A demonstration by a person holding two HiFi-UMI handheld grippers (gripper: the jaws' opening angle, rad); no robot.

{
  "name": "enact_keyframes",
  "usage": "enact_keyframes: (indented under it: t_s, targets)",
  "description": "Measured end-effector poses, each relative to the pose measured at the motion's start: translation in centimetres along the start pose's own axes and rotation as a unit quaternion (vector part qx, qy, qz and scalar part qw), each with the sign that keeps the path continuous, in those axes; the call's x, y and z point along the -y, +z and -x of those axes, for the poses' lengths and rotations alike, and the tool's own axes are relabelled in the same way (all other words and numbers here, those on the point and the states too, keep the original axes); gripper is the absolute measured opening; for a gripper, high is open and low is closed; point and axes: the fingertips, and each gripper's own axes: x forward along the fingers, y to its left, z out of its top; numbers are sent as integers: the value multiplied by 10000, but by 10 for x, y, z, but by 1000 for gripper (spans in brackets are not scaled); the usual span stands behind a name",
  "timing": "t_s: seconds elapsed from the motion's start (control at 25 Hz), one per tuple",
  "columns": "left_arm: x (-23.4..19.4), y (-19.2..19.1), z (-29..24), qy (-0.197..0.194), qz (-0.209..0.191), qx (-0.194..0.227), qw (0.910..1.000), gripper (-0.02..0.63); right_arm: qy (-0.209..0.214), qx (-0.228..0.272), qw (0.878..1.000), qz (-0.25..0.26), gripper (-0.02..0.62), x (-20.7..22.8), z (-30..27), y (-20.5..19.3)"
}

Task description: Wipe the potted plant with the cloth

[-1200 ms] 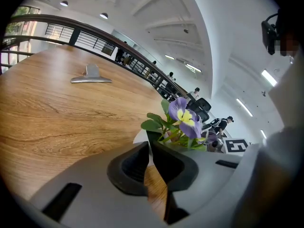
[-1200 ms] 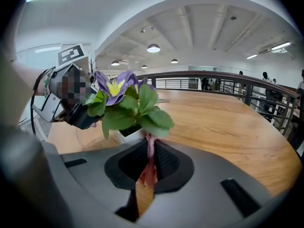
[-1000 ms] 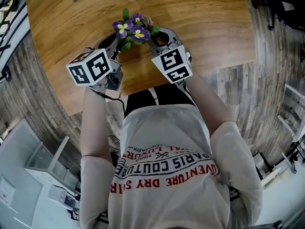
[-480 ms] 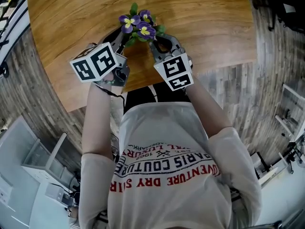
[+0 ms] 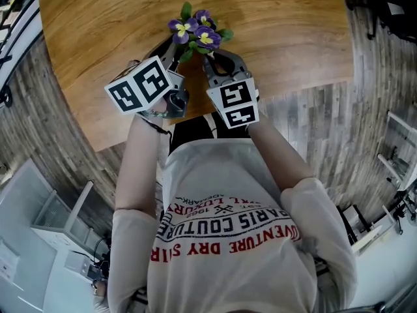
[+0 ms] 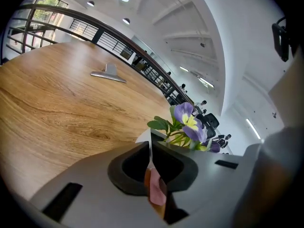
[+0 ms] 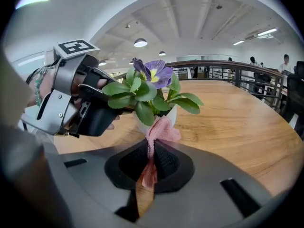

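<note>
I count one pot (image 7: 173, 116) with three purple flowers (image 5: 195, 31), between my two grippers over the table (image 5: 280, 31) edge. My left gripper (image 6: 150, 144) pinches the pot's rim. My right gripper (image 7: 152, 145) is clamped on the single pink cloth (image 7: 161, 129), which lies against the pot.

Table (image 5: 280, 31): wood, clear grain, smooth with a soft sheen.
Cloth (image 7: 161, 129): pink fabric, matt, finely ribbed weave.
Pot (image 7: 171, 113): white, smooth, faintly glossy.
Leaves (image 7: 126, 99): green, matt.
Right gripper (image 7: 151, 144): grey matt plastic shell; black, matt, finely textured pads.
Left gripper (image 6: 150, 144): same grey matt plastic; bare metal side plate (image 7: 59, 101).
Floor (image 5: 313, 116): grey weathered planks, matt.
</note>
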Motion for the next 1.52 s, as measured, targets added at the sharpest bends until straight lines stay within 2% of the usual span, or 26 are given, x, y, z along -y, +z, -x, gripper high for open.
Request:
enact_keyframes:
  t_s: [0.2, 0.6, 0.76, 0.96, 1.16, 1.28, 1.4, 1.52]
  targets:
    - [7, -6, 1, -92, 126, -74, 9999, 32, -28, 50, 10000, -69, 43, -7, -4, 7]
    - [7, -4, 0, -260, 86, -231, 9994, 34, 679, 201, 9973, 182, 43, -31, -2, 14]
    - [4, -1, -1, -255, -52, -257, 9993, 35, 403, 31, 9988, 261, 43, -1, 13, -2]
    - [0, 0, -6, -419, -318, -412, 9978, 34, -318, -91, 9994, 73, 44, 47, 35, -13]
    - [2, 1, -6, -489, -686, -701, 9940, 34, -601, -3, 9975, 375, 44, 75, 47, 8]
    - [3, 0, -6, -487, -840, -798, 9921, 34, -351, 42, 9967, 734, 44, 83, 38, 27]
    - [4, -1, -6, -523, -879, -824, 9913, 34, 209, 33, 9940, 1077, 43, 83, 21, 44]
    - [3, 0, -8, -620, -862, -837, 9908, 34, 885, -112, 9850, 1474, 43, 82, 4, 49]
